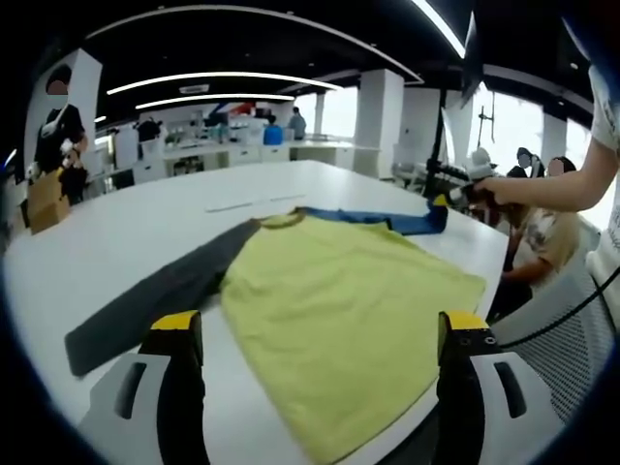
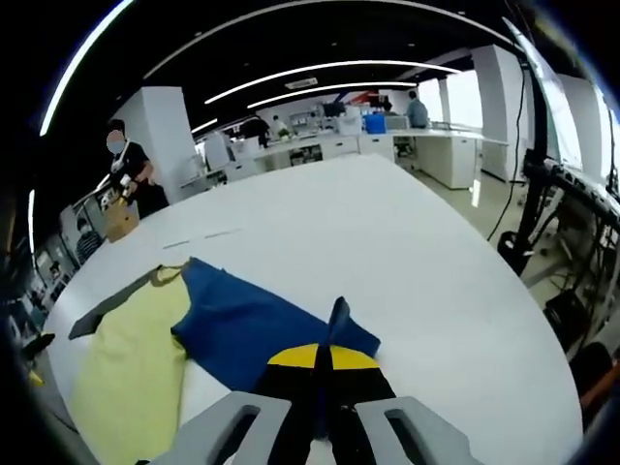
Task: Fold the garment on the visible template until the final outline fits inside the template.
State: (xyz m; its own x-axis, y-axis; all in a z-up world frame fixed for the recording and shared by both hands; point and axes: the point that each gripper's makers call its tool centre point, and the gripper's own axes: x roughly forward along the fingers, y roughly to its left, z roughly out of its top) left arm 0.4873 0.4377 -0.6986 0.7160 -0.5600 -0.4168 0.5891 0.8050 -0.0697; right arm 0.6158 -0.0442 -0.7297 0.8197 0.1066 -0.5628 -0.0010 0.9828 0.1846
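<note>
A long-sleeved shirt lies flat on the white table (image 1: 145, 218), with a yellow body (image 1: 339, 300), a grey sleeve (image 1: 165, 300) and a blue sleeve (image 1: 387, 221). My left gripper (image 1: 320, 325) is open, its yellow-tipped jaws wide apart above the shirt's near hem with nothing between them. My right gripper (image 2: 318, 356) is shut on the cuff of the blue sleeve (image 2: 252, 325), which is lifted slightly off the table (image 2: 407, 252). The right gripper (image 1: 446, 199) also appears in the left gripper view at the sleeve's far end. The yellow body (image 2: 136, 358) lies to its left.
Faint line marks (image 1: 242, 204) run across the table beyond the collar. A person with a cardboard box (image 1: 44, 199) stands at the far left. Another person (image 1: 542, 232) sits by the table's right edge. Desks and equipment line the back of the room.
</note>
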